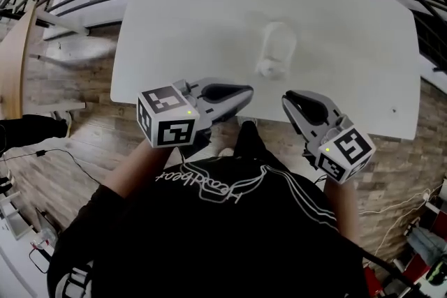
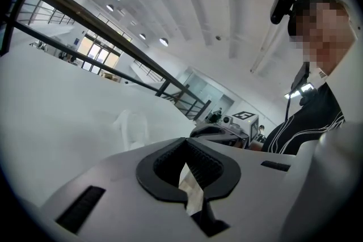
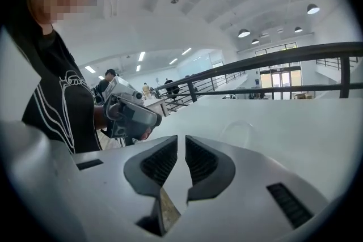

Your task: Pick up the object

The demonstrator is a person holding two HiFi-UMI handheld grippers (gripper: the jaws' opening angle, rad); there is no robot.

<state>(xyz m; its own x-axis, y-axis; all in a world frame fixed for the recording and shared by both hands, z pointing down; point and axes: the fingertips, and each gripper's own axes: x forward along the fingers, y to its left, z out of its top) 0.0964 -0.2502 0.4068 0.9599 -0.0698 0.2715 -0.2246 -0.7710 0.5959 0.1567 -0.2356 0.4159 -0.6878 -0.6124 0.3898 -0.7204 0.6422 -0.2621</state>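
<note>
Head view, bench: the white bench (image 1: 174, 3) fills the far half of the view, with wooden floor (image 1: 77, 101) to its left and along its near edge.
Head view, object: a clear object (image 1: 276, 45) lies on the bench with a whitish rounded end turned near. It sits far of both grippers and neither touches it.
Head view, left gripper: the left gripper (image 1: 246, 91) is over the near edge of the bench. It points far and to the right, with its marker cube (image 1: 167, 118) nearest the person.
Head view, right gripper: the right gripper (image 1: 288, 100) is over the same near edge, just right of the left one. It points far and slightly to the left.
Head view, arms: both bare forearms reach out from a black shirt (image 1: 223, 234), held low and close to the body.
Left gripper view, jaws: clenched, the ribbed pads meeting at their tips with nothing between them.
Left gripper view, extras: the object shows only as a faint pale shape on the bench, far left of the jaws. The right gripper shows at the right, which the head view cannot show from this side. A dark railing (image 2: 113, 37) runs beyond the bench.
Right gripper view, jaws: clenched and empty, with only a thin slit between the pads.
Right gripper view, extras: the object is a faint clear outline on the bench, far right of the jaws. The left gripper shows at the left, held in a hand (image 3: 142, 133).
</note>
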